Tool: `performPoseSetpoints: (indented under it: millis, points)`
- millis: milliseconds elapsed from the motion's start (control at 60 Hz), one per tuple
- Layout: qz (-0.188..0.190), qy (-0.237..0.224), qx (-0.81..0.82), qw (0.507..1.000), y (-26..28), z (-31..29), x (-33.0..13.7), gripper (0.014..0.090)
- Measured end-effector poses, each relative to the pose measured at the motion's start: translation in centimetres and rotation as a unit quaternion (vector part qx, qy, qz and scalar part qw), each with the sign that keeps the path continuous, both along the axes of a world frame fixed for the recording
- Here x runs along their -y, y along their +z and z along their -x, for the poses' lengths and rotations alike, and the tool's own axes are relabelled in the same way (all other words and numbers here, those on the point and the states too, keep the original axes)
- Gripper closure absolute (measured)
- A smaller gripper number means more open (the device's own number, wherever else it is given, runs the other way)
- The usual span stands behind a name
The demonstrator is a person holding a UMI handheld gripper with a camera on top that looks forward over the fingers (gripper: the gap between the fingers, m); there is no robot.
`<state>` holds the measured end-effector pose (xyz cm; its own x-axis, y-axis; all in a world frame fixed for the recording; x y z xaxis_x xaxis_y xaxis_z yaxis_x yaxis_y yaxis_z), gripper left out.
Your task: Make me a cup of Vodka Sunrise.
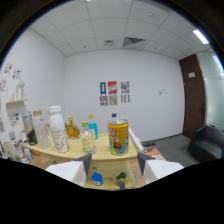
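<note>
Orange juice bottle [118,136] upright on the desk [102,151], straight ahead of the tool [114,167], a shade toward its right finger [144,162], long axis vertical. Small glass [88,141] just beside, on the bottle's left; blue-capped bottle [93,125] behind it. Farther left: amber bottle [72,129], white bottle [58,129], clear bottle [41,130]. Tool spread wide, nothing held, fingers well apart. Judged next: forward, with a slight shift right to bracket the bottle's body.
</note>
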<state>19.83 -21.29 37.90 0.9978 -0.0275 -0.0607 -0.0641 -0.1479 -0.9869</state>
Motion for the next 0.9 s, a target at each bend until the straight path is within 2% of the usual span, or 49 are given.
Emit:
performPoseSetpoints:
  millis: [133, 300, 350, 517, 650, 800, 900]
  points:
    - [-0.008, 0.002, 0.005, 1.0, 1.3, -1.8, -4.5, 0.0193]
    - [0.001, 0.013, 0.012, 1.0, 0.9, -2.4, -9.0, 0.0199]
    - [0.007, 0.012, 0.009, 1.0, 0.8, -2.5, -9.7, 0.0244]
    - [0.016, 0.037, -0.002, 0.999, 0.5, -1.2, -11.1, 0.0504]
    - [0.009, 0.027, 0.012, 1.0, 0.5, -1.5, -10.8, 0.0517]
    - [0.024, 0.025, 0.01, 0.999, 0.4, -1.5, -10.9, 0.0533]
    - [0.019, 0.018, -0.003, 1.0, 1.3, -1.6, -10.4, 0.0539]
